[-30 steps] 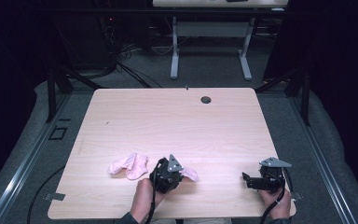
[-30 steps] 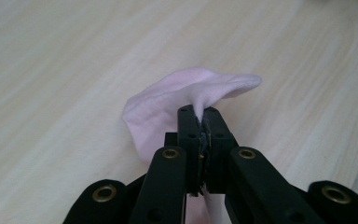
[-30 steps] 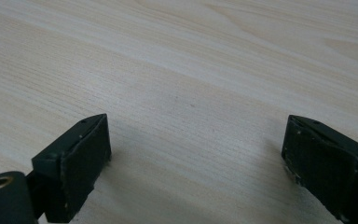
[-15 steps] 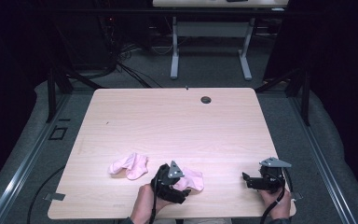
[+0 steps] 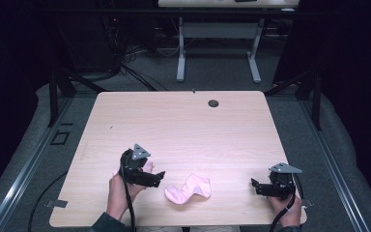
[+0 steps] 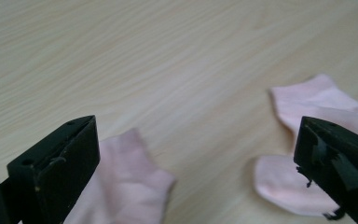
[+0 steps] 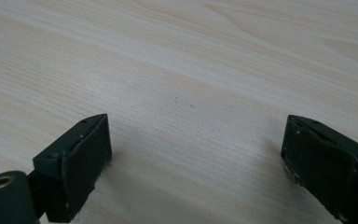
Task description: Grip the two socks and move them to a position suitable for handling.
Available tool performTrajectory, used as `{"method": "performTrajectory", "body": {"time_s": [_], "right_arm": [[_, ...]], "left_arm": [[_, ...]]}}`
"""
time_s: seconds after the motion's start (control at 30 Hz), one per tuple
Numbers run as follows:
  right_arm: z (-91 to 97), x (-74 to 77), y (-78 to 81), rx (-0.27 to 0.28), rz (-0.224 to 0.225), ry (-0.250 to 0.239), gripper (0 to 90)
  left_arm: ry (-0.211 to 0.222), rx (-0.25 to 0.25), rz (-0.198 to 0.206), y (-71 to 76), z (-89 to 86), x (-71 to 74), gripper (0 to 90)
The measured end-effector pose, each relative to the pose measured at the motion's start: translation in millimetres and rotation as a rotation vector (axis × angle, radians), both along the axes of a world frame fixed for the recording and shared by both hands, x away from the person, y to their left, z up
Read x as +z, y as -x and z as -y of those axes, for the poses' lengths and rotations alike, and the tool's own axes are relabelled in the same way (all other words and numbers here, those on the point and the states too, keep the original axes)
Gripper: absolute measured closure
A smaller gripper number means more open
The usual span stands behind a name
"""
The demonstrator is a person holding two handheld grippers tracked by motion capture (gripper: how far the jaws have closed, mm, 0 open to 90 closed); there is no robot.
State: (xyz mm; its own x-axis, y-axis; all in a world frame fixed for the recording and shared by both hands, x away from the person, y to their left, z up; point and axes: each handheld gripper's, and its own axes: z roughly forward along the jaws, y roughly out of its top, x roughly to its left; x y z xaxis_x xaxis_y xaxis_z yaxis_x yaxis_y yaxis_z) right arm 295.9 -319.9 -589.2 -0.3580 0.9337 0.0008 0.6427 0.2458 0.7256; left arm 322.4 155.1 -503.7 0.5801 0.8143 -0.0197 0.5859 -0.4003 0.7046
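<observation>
Two pink socks (image 5: 189, 189) lying on wooden table (image 5: 183, 125) near front edge, second sock (image 6: 121, 186) sitting under left gripper (image 5: 147, 176). Left gripper's jaws just been opening, now spread wide, nothing between. Right gripper (image 5: 261, 187) idling, jaws spread, empty. Socks looking soft, light, floppy; guessing best bet is pinching cuff edge.

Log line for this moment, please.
left gripper: jaws just opening, nothing gripped, near pink sock below them | other pink sock: on table | right gripper: open, empty

A wooden table (image 5: 183, 121) with a dark grommet (image 5: 213, 103).
</observation>
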Motion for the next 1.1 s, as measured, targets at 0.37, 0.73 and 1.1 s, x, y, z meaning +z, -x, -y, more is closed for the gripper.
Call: {"method": "performTrajectory", "body": {"time_s": [0.37, 0.73, 1.1], "right_arm": [[0.0, 0.0, 0.0, 0.000, 0.000, 0.000, 7.7], [0.0, 0.0, 0.1, 0.000, 0.000, 0.000, 7.7], [0.0, 0.0, 0.1, -0.001, 0.000, 0.000, 7.9]], "left_arm": [[-0.052, 0.171, -0.092, -19.1, -39.9, -36.8, 5.7], [-0.118, 0.181, -0.112, -22.6, -39.3, -60.2, 39.9], [-0.107, 0.174, -0.093, -20.1, -38.8, -64.1, 62.0]]}}
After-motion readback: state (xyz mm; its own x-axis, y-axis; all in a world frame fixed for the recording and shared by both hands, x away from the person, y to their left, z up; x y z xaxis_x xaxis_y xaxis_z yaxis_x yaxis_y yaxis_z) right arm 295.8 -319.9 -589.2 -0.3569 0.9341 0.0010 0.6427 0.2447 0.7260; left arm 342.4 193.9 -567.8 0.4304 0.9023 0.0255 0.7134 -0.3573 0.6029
